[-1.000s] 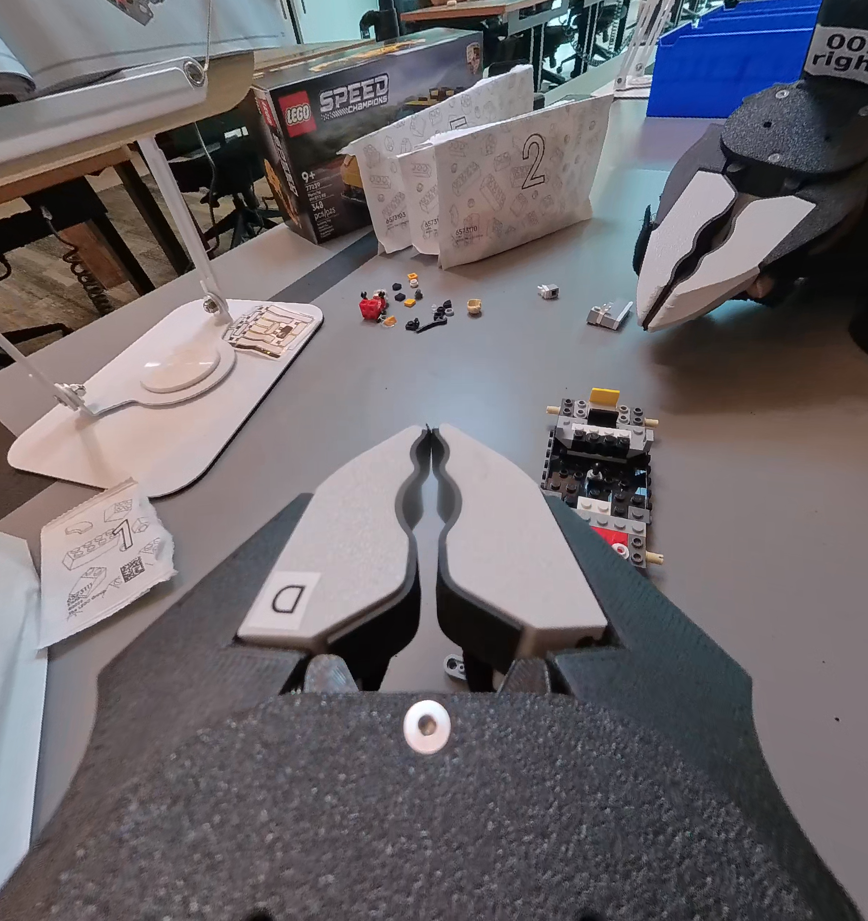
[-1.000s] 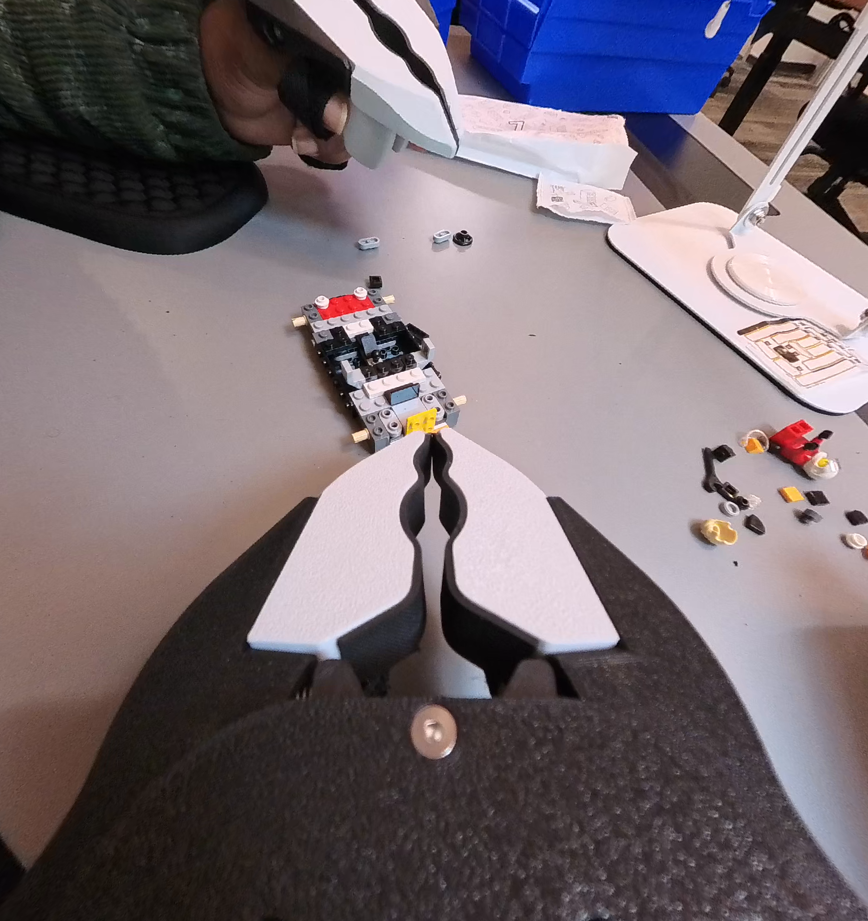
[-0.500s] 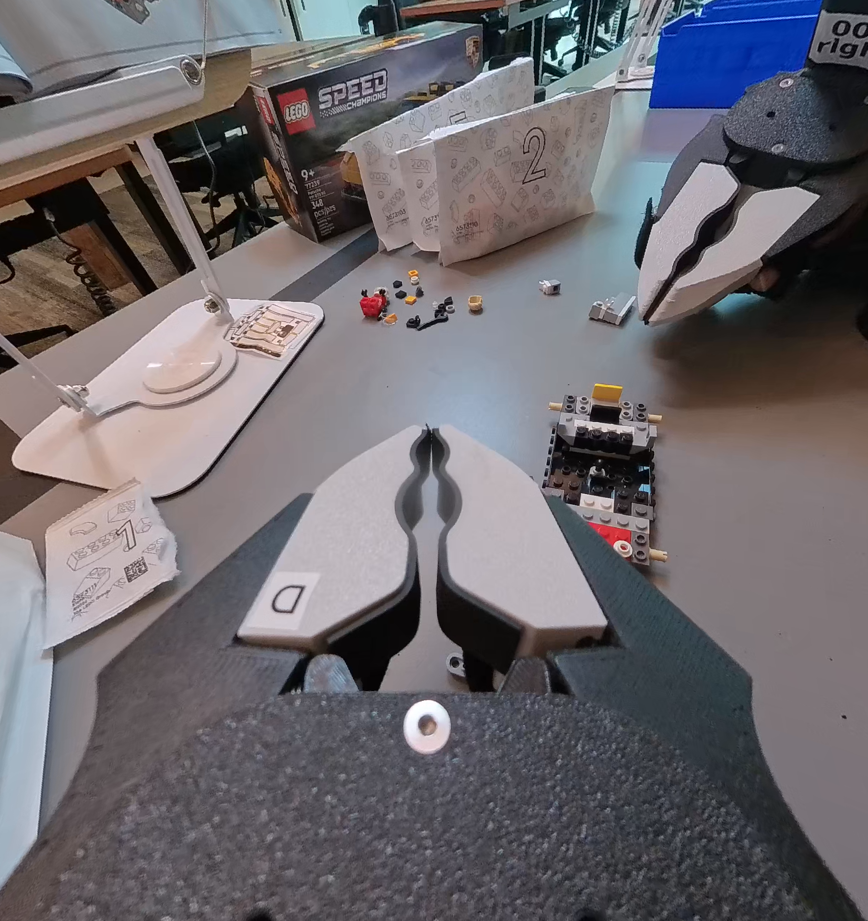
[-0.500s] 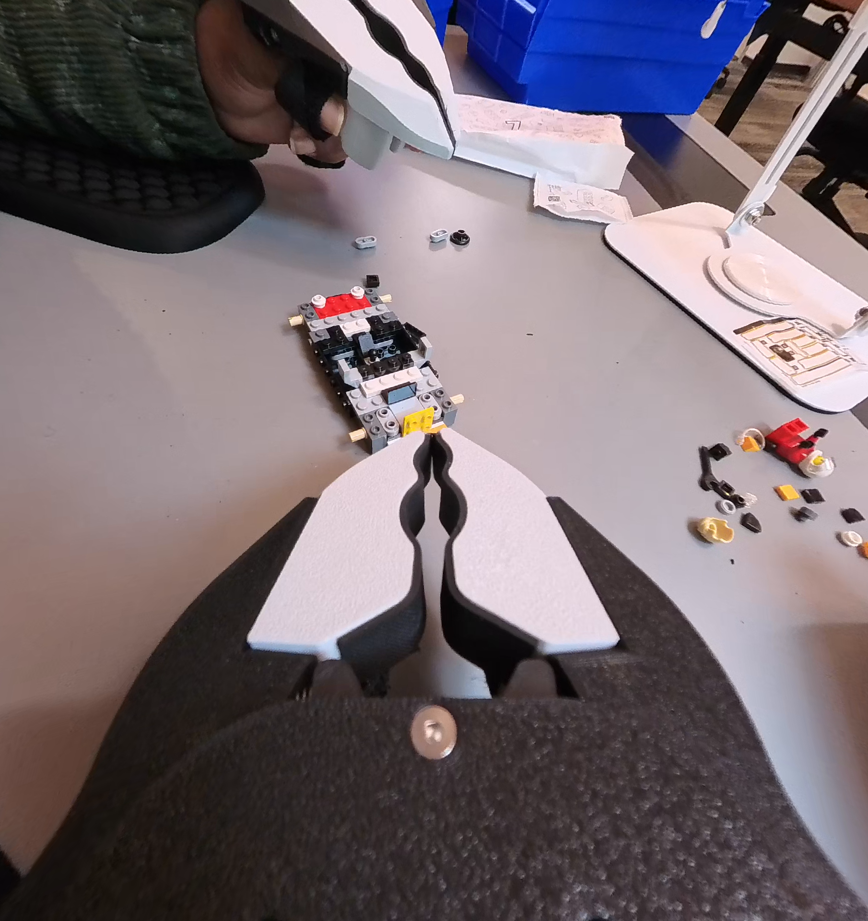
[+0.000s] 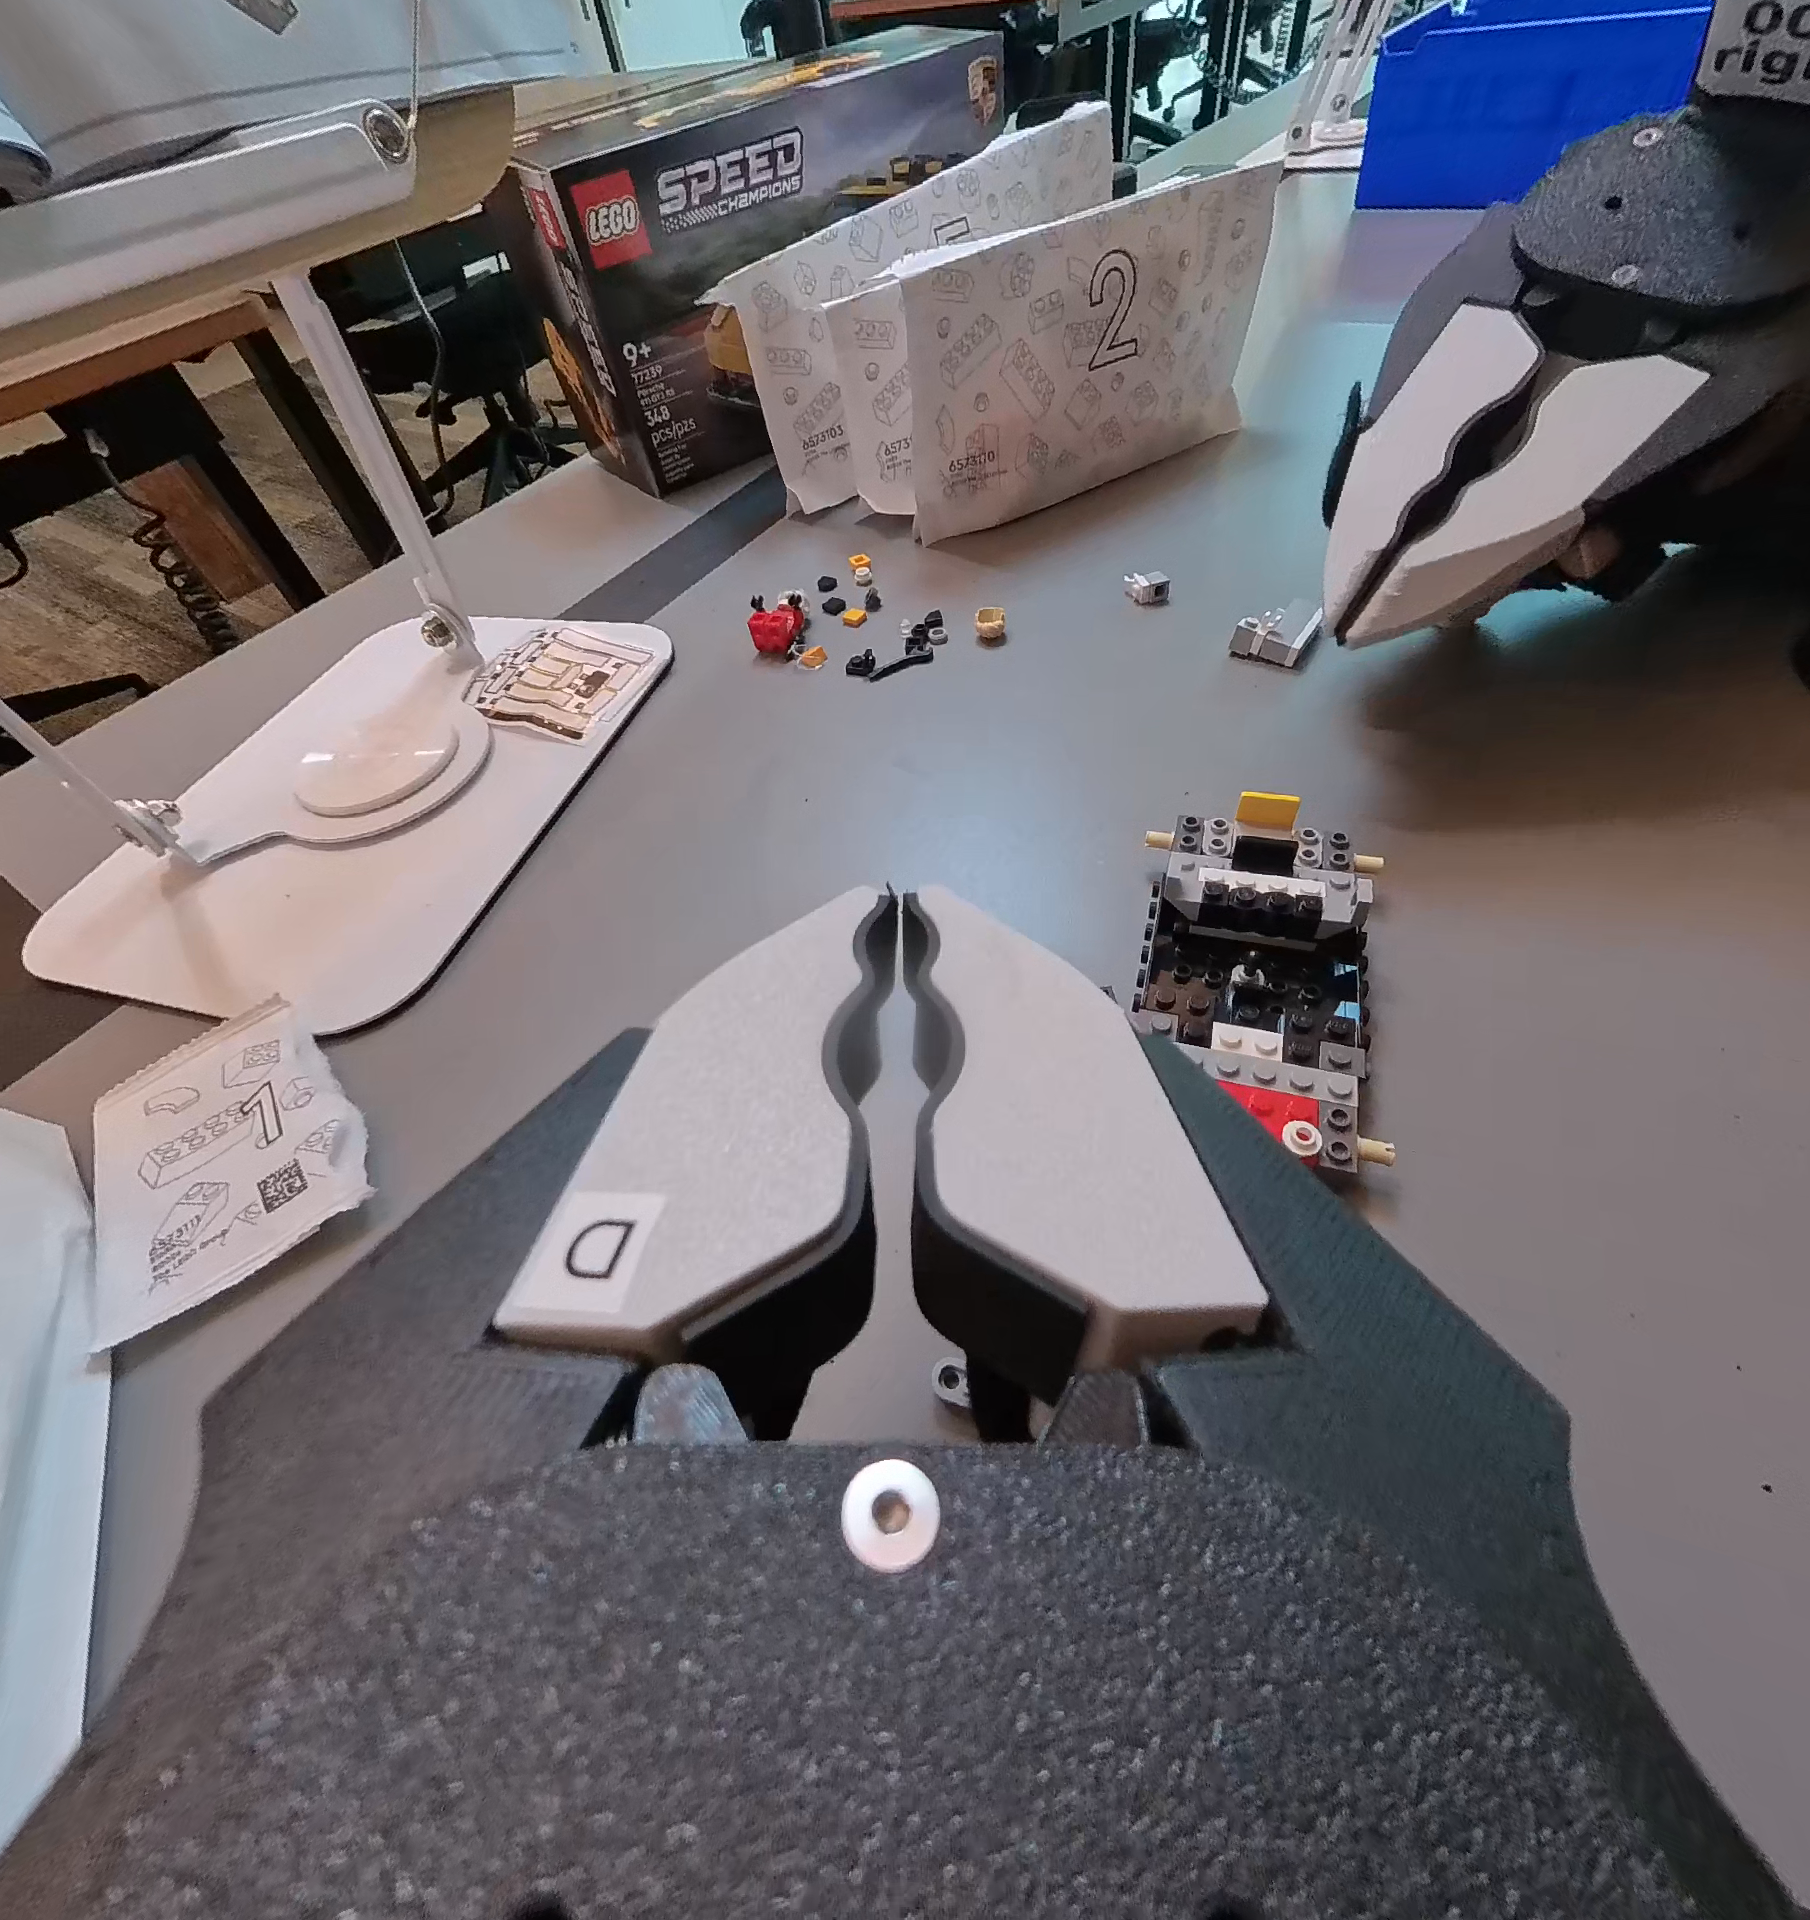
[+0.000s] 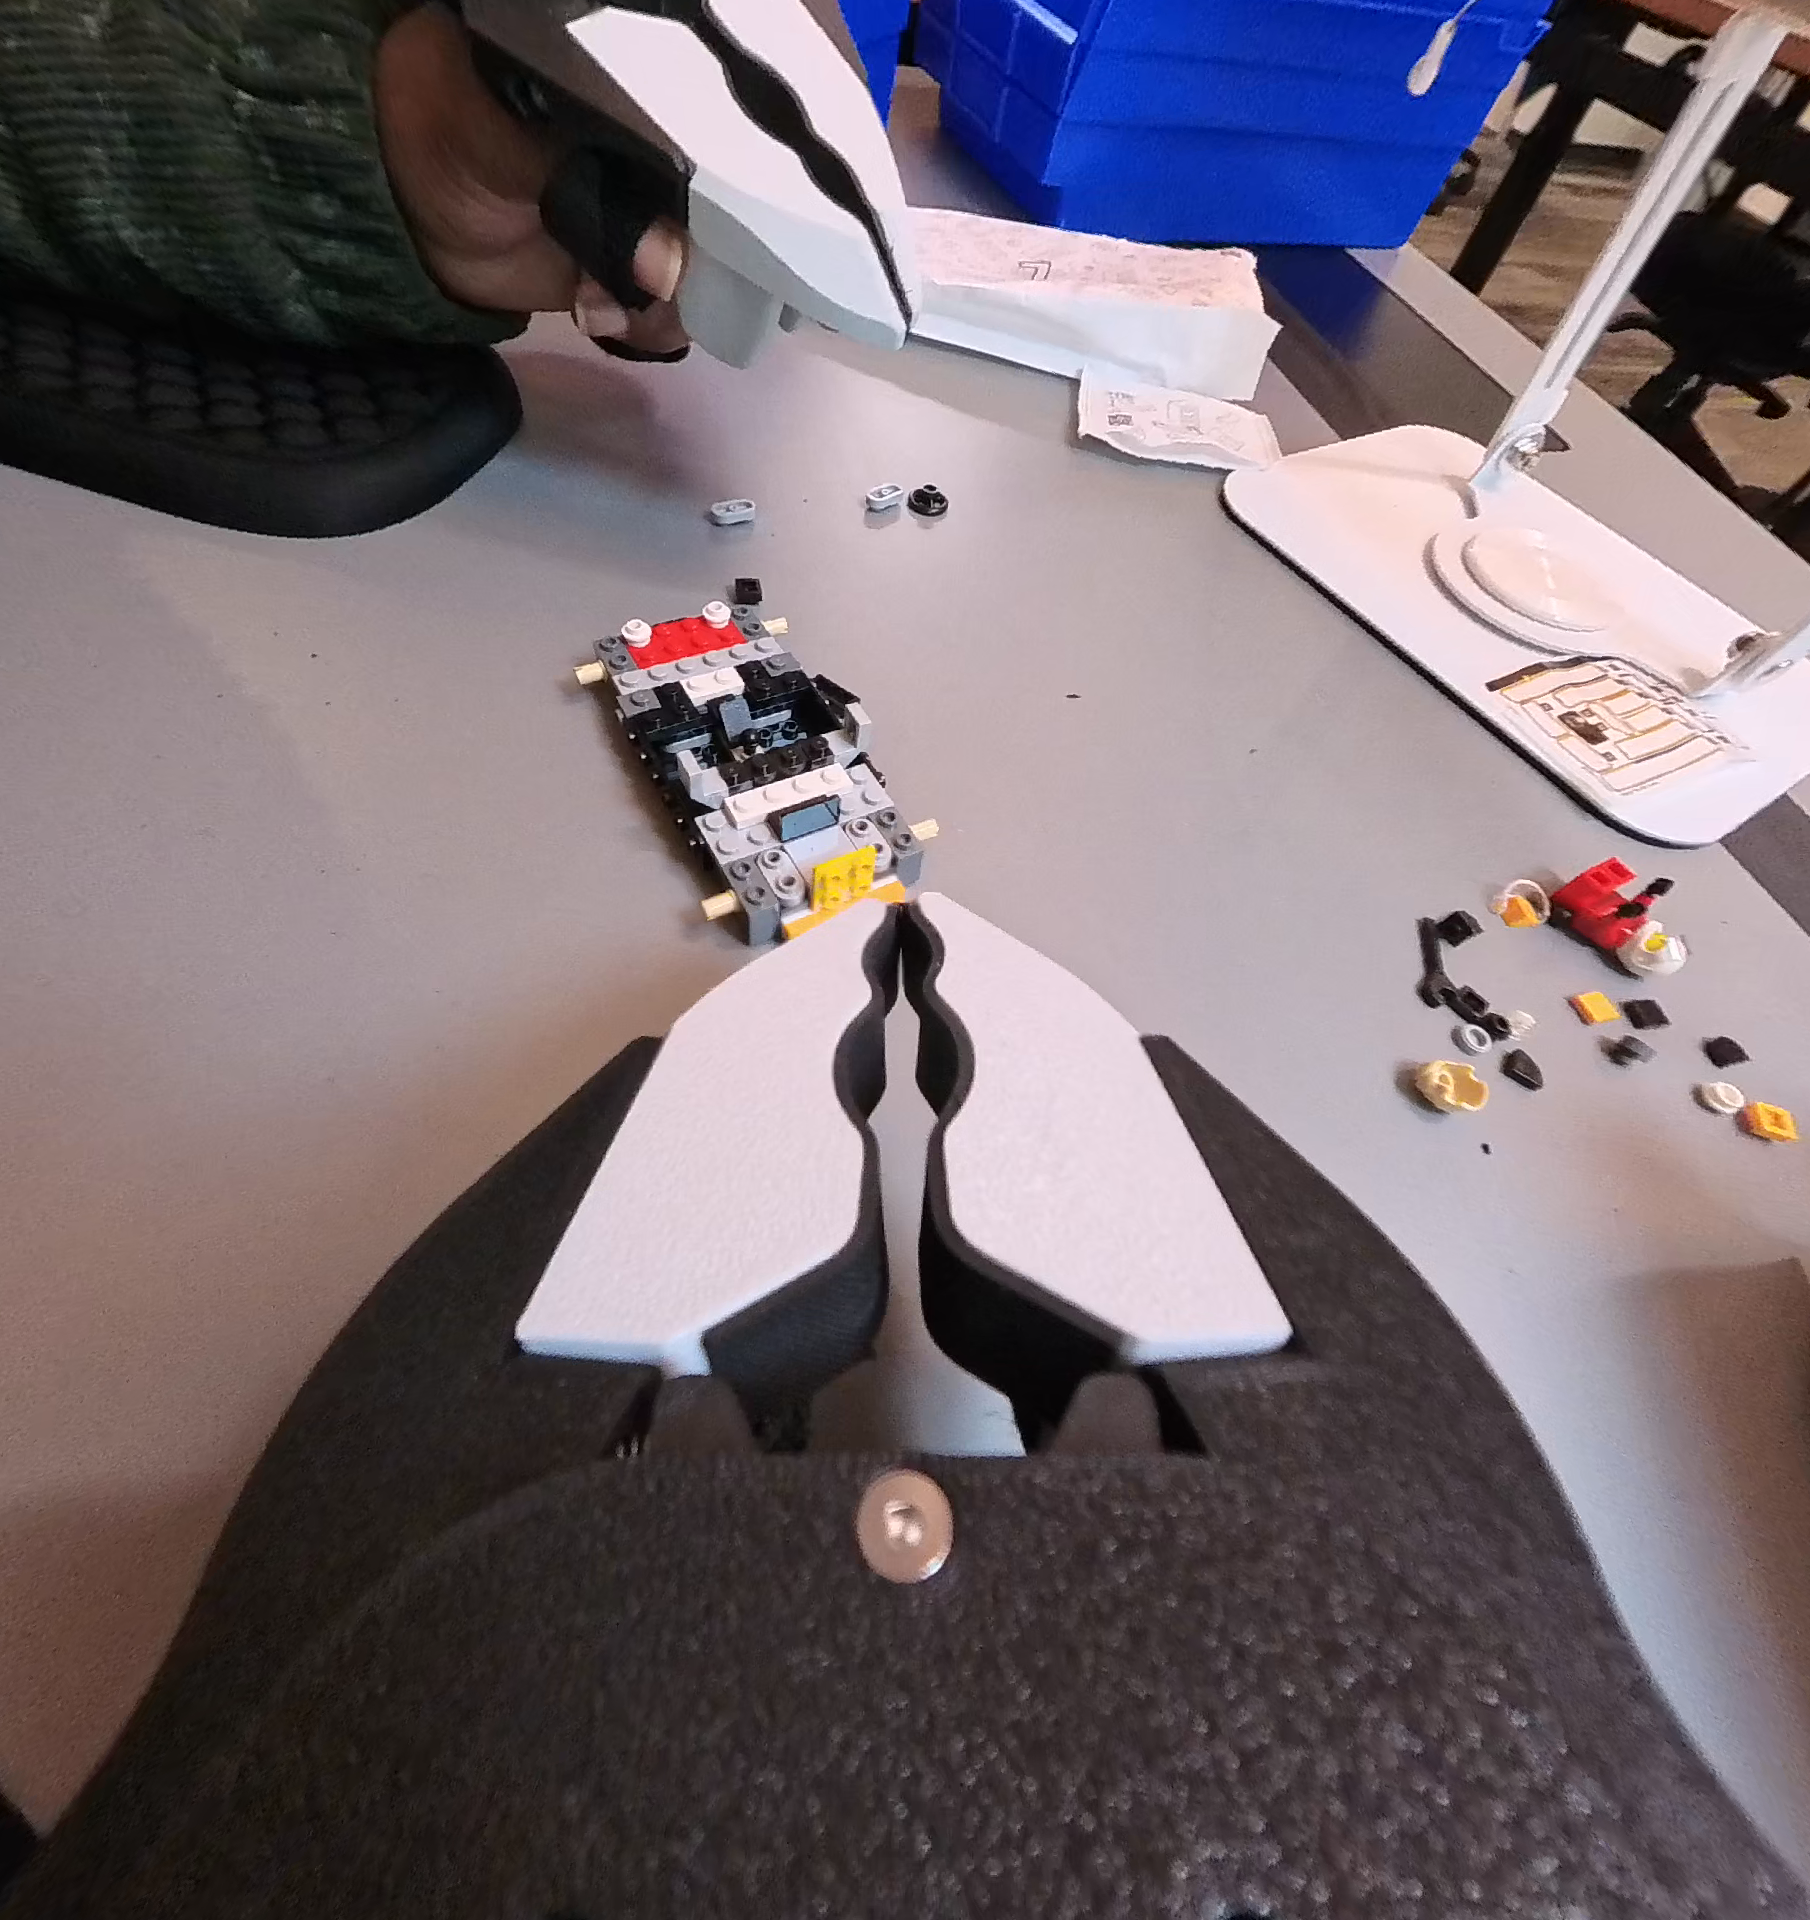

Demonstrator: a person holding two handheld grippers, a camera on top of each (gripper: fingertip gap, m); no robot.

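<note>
Right wrist view: closed, bare right gripper point(image 6: 901, 906) just beside brick car chassis point(image 6: 755, 769); left gripper point(image 5: 899, 894) likewise closed, bare.

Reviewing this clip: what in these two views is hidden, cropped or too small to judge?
- Brick car, left wrist view: its near left corner is covered by the left tool.
- Car's yellow end, right wrist view: the closed right tool overlaps it; contact unclear.
- Loose small parts: too small to identify.
- Blue bins: cropped by the top edge.
</note>
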